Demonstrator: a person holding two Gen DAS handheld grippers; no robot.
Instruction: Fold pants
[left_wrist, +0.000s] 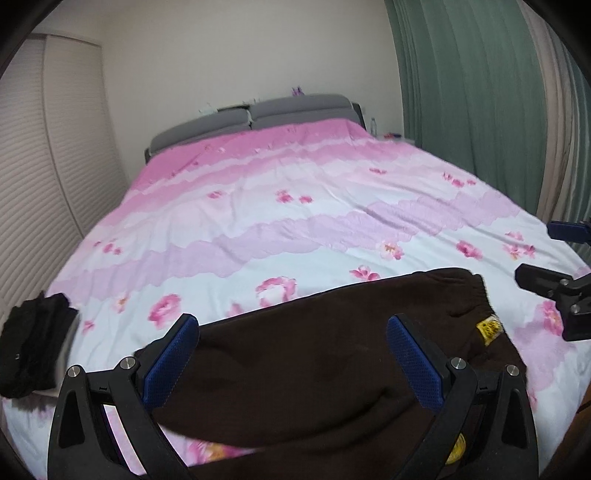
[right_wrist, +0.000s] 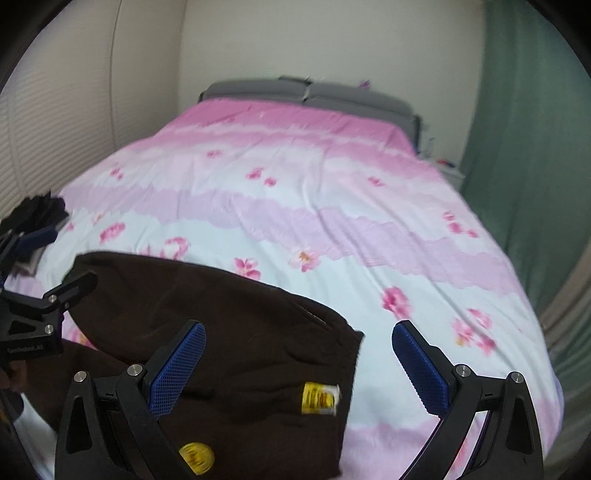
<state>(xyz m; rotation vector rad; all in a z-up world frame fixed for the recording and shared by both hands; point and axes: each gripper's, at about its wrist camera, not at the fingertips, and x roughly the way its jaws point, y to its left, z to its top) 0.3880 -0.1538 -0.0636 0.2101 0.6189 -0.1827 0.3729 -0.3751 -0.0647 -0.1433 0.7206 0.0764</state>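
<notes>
**Dark brown pants on a floral bed, both grippers spread above them**

Any writing here is too blurred to read. A rectangular yellow label (right_wrist: 320, 398) sits near the waist edge of the pants and carries dark print that cannot be made out; a round yellow patch (right_wrist: 196, 458) lies lower on the cloth, equally illegible. Pale lettering on the black body of the left gripper, seen from the right wrist view, is also unreadable.

At the far left a pile of black clothes (left_wrist: 31, 347) lies on the bed's edge. The left gripper (left_wrist: 295, 354) hangs over the pants (left_wrist: 314, 354) with its blue-padded fingers (left_wrist: 170, 360) wide apart, gripping nothing. The pants are dark brown, thick and soft-looking, lying across the near end of the pink flowered bedspread (left_wrist: 295, 206), partly doubled over so one layer rests on another, with a gathered waistband (left_wrist: 465, 284) at the right end. The right gripper (right_wrist: 299, 360) is likewise spread open, one finger over the waist area, the other over bare bedspread. Beyond stand a grey headboard (left_wrist: 295, 109) and green curtains (left_wrist: 461, 92).
</notes>
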